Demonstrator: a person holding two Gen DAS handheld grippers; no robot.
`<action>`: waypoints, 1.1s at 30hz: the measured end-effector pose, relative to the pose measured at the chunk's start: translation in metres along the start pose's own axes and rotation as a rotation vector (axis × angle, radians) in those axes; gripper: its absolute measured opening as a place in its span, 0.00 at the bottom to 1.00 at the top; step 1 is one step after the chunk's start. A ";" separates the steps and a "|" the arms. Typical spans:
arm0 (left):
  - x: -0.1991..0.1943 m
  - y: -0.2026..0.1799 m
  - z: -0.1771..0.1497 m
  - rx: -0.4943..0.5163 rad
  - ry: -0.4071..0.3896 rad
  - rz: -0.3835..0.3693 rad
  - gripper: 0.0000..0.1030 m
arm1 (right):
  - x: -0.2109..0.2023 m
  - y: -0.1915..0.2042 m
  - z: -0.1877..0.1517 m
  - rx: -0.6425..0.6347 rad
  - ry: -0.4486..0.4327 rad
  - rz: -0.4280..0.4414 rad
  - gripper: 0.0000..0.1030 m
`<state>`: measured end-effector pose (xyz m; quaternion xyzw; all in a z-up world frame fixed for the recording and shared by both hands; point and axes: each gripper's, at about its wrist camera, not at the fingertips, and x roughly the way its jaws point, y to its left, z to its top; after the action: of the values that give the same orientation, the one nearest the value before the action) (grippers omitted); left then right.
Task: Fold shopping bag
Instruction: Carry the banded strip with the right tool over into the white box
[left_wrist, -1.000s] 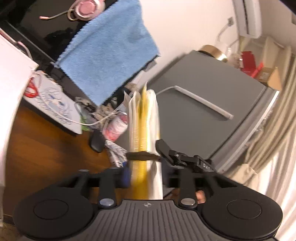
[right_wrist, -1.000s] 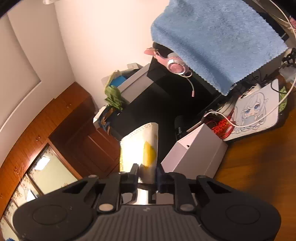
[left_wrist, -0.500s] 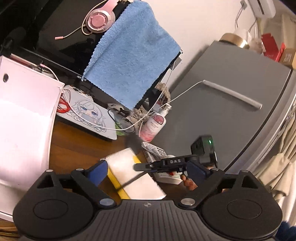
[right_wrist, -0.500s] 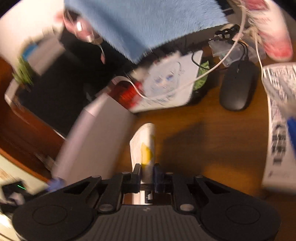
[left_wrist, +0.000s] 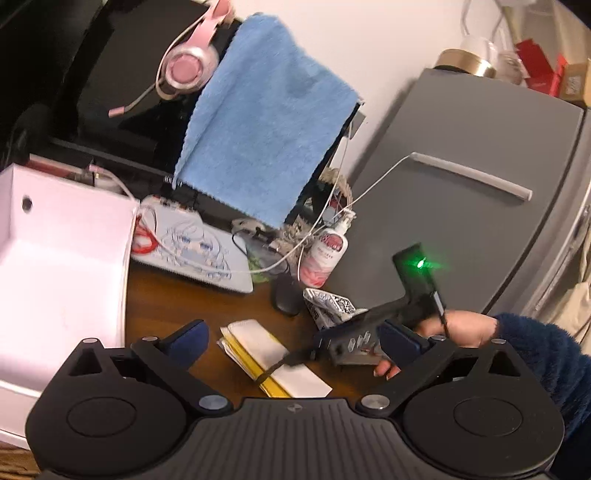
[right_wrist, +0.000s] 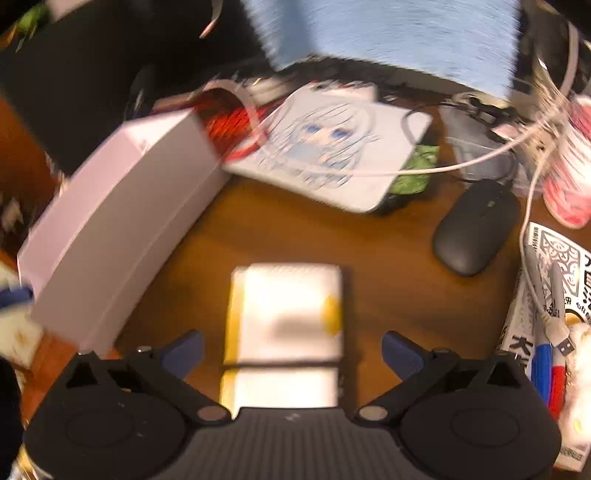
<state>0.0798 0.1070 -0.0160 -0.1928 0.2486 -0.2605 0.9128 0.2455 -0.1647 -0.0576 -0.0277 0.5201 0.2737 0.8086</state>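
Note:
The shopping bag (right_wrist: 288, 310) is folded into a small white and yellow packet with a thin black band (right_wrist: 280, 364) across it. It lies flat on the brown desk (right_wrist: 369, 280). My right gripper (right_wrist: 291, 352) is open just above its near end, one blue fingertip on each side and neither touching it. In the left wrist view the same folded bag (left_wrist: 271, 352) lies between and beyond the spread fingers of my left gripper (left_wrist: 293, 339), which is open and holds nothing. The right tool (left_wrist: 354, 339), held by a hand (left_wrist: 461, 328), reaches to the bag from the right.
A white box (left_wrist: 62, 266) stands at the left. Behind the bag are a picture mouse pad (right_wrist: 332, 147), a black mouse (right_wrist: 476, 225), a pink bottle (left_wrist: 327, 258), loose cables and a printed packet (right_wrist: 554, 266). A blue towel (left_wrist: 266, 136) hangs over the monitor; a grey fridge (left_wrist: 461, 206) is right.
A second ago both grippers were shut on the folded bag, held up in the air. The left one opened first. The bag now lies on the desk and the right one has opened too.

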 end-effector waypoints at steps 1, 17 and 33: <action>-0.005 -0.002 0.001 0.014 -0.006 0.006 0.98 | 0.002 0.009 -0.002 -0.022 0.024 -0.024 1.00; -0.075 0.009 -0.010 0.163 -0.056 0.286 0.99 | 0.059 0.047 0.000 -0.079 0.155 -0.201 0.92; -0.110 0.037 -0.018 0.228 -0.018 0.444 0.99 | 0.004 0.087 0.036 -0.193 0.044 -0.201 0.81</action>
<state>0.0023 0.1948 -0.0095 -0.0317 0.2458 -0.0781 0.9657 0.2357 -0.0771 -0.0236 -0.1632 0.5035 0.2393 0.8140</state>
